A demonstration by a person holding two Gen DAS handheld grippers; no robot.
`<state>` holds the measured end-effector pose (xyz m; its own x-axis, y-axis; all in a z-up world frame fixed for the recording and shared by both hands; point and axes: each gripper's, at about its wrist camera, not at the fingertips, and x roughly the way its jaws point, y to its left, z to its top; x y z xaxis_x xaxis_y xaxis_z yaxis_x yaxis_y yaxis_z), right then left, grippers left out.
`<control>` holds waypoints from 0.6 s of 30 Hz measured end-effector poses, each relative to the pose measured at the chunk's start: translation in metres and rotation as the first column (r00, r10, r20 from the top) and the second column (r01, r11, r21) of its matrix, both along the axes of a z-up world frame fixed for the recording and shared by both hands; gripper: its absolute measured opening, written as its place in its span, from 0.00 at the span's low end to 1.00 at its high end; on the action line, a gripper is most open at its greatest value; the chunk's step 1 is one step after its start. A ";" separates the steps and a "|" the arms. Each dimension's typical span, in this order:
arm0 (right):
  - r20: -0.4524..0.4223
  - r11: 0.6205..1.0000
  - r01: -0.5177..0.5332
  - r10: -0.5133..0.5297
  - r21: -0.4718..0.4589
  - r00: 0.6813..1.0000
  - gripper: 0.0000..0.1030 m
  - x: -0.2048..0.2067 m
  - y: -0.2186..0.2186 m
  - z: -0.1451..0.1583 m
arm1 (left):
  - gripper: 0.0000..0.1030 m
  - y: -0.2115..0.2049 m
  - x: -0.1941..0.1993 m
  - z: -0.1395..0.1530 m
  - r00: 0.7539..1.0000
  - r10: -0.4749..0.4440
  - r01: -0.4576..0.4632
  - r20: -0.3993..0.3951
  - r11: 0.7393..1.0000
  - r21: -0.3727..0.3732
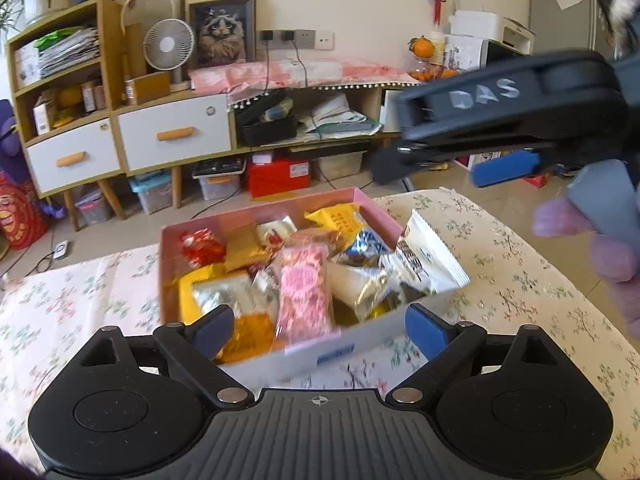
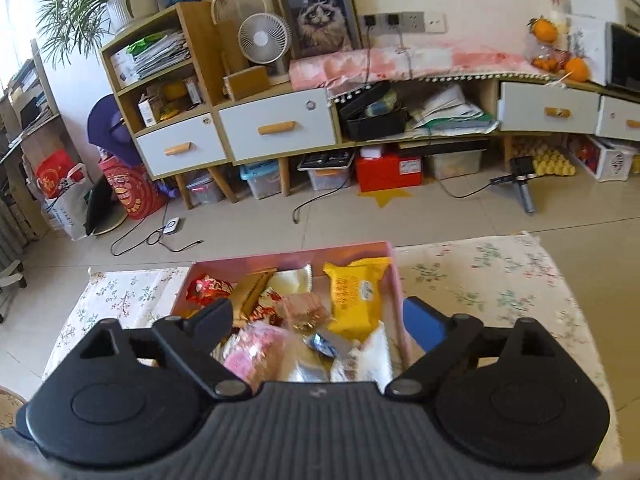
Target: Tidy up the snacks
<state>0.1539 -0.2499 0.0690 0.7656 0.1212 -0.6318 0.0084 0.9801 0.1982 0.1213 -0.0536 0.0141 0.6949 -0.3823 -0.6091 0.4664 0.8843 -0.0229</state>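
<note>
A pink box [image 1: 260, 208] full of wrapped snacks sits on the floral tablecloth [image 1: 500, 280]. Inside lie a pink packet [image 1: 306, 292], a yellow packet [image 1: 336, 216] and a red one [image 1: 202, 246]. A white packet [image 1: 430, 256] leans over the box's right rim. My left gripper [image 1: 320, 330] hangs open over the box's near edge, holding nothing. My right gripper [image 2: 318, 318] is open above the same box [image 2: 280, 258], with the yellow packet [image 2: 356, 296] and pink packet [image 2: 256, 350] below it. From the left wrist it shows at the upper right [image 1: 428, 174], held by a hand [image 1: 612, 256].
Beyond the table's far edge is tiled floor [image 2: 360, 220] with cables. A low cabinet with white drawers [image 2: 276, 128] lines the wall, with storage bins and a red box [image 2: 388, 172] under it. A small tripod [image 2: 524, 184] stands on the floor at the right.
</note>
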 end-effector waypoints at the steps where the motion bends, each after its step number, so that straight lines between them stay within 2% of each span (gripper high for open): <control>1: 0.000 1.000 0.002 -0.002 -0.006 1.000 0.92 -0.006 -0.001 0.001 | 0.92 0.003 -0.005 0.001 1.000 0.004 -0.004 -0.005 1.000 -0.003; 5: -0.003 0.999 0.000 0.000 -0.037 1.000 0.97 -0.029 -0.003 0.001 | 0.94 0.011 -0.025 0.005 0.999 0.027 -0.027 -0.029 1.000 -0.001; 10: -0.018 0.996 -0.013 0.011 -0.088 1.000 0.99 -0.056 0.001 -0.003 | 0.95 0.018 -0.049 0.006 0.997 0.067 -0.065 -0.036 0.997 0.051; 13: -0.031 0.996 -0.022 0.019 -0.084 0.999 1.00 -0.071 0.003 -0.006 | 0.95 0.019 -0.061 0.005 0.994 0.100 -0.094 -0.048 0.990 0.106; 18: -0.063 0.997 -0.022 0.018 -0.071 0.998 1.00 -0.092 0.006 -0.012 | 0.96 0.028 -0.078 0.002 0.989 0.135 -0.127 -0.061 0.985 0.118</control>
<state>0.0623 -0.2444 0.0568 0.7224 0.0890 -0.6858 -0.0011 0.9918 0.1276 0.0433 -0.0253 0.0160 0.6894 -0.2161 -0.6914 0.3469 0.9364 0.0533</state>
